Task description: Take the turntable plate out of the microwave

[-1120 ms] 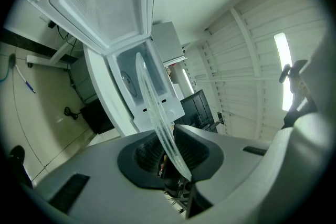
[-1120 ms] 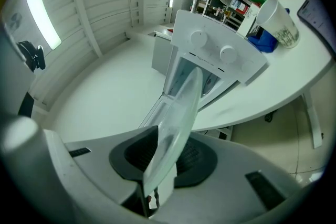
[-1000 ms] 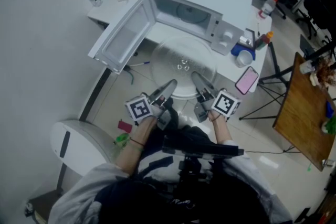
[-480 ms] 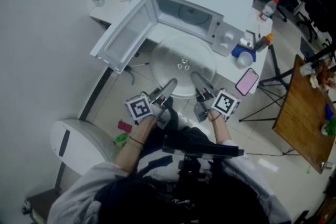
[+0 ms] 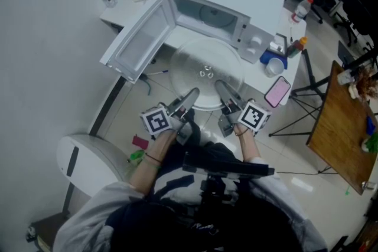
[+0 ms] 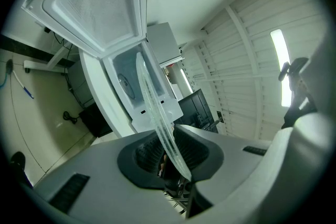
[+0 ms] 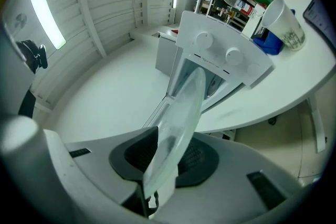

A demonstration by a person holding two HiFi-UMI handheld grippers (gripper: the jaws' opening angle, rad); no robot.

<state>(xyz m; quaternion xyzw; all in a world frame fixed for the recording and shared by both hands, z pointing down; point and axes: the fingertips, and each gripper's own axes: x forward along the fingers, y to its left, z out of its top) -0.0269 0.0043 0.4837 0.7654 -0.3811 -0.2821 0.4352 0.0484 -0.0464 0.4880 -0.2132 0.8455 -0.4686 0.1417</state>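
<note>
1. Outside the microwave, just in front of its open cavity: the turntable plate, clear glass, lying roughly flat between the two grippers.
2. Pinched at the rim on the side farthest from the microwave by the left gripper, its jaws partly closed and the dark pads pressing on both faces of the glass edge.
3. Gripped the same way by the right gripper, just beside the left one on that far rim. Jaws likewise part-way shut, with the plate's edge clamped between them.
4. Swung wide open on the microwave's hinge side: the door, inner face turned towards the plate.
5. On the worktop at the microwave's control-panel side: a cup, with a pink phone near it at the worktop's edge.
</note>
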